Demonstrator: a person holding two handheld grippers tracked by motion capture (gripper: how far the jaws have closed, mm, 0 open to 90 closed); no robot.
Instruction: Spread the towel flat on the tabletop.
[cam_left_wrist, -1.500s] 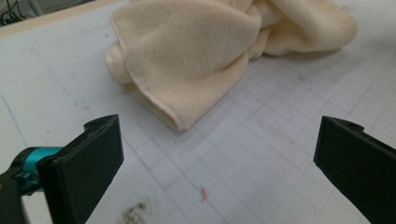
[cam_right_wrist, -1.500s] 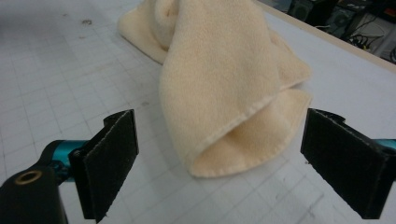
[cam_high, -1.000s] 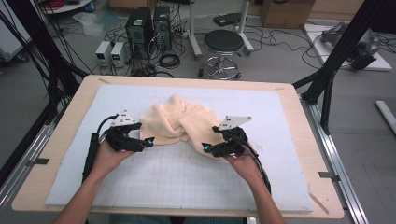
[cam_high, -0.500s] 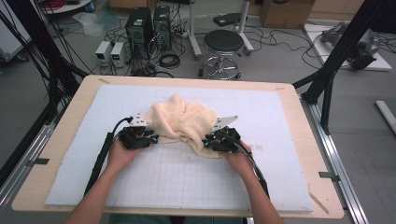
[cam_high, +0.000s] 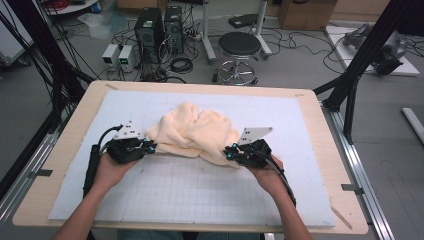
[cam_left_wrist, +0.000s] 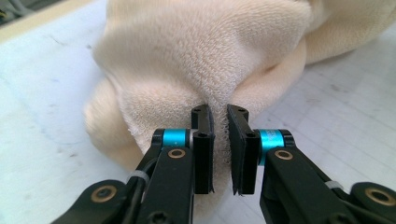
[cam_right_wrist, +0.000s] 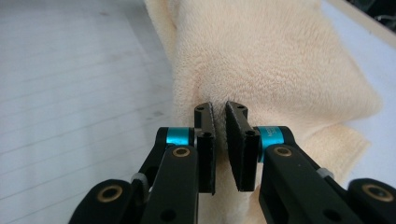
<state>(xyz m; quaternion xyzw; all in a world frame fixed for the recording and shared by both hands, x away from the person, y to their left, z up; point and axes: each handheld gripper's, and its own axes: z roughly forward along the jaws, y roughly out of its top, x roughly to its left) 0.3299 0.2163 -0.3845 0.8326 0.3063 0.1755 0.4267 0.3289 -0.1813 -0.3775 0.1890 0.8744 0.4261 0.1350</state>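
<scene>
- The counter (cam_high: 60, 165) in front of me is a pale wooden top, and a white gridded mat (cam_high: 200, 190) covers nearly all of it, leaving a wooden border all round.
- The cream towel (cam_high: 195, 131) is my landmark: it lies bunched on the mat, a little beyond the mat's middle, away from me. Its long axis runs from my left to my right across the counter, humped in the middle and flattening out toward each end. Its near edge faces me.
- In the left gripper view the towel (cam_left_wrist: 201, 60) rises as a thick rolled fold with the mat (cam_left_wrist: 42, 93) on either side of it; in the right gripper view the towel (cam_right_wrist: 280, 65) spreads away in a flat flap toward the far right, with the lined mat (cam_right_wrist: 70, 84) to its left.
- My left forearm and hand come up to the towel's left end, my right to its right end, one on each side of the heap.
- My left gripper (cam_high: 142, 146) sits at the towel's near-left corner. Its jaws have just been closing and now stand narrow, pinching a ridge of the towel's pile between the pads (cam_left_wrist: 220, 140).
- My right gripper (cam_high: 231, 152) sits at the towel's near-right corner. Its jaws have just been closing too, and they are drawn in tight on a fold of the towel's edge (cam_right_wrist: 219, 140).
- Each gripper carries a grey three-cornered plate on top, tilted toward the towel.
</scene>
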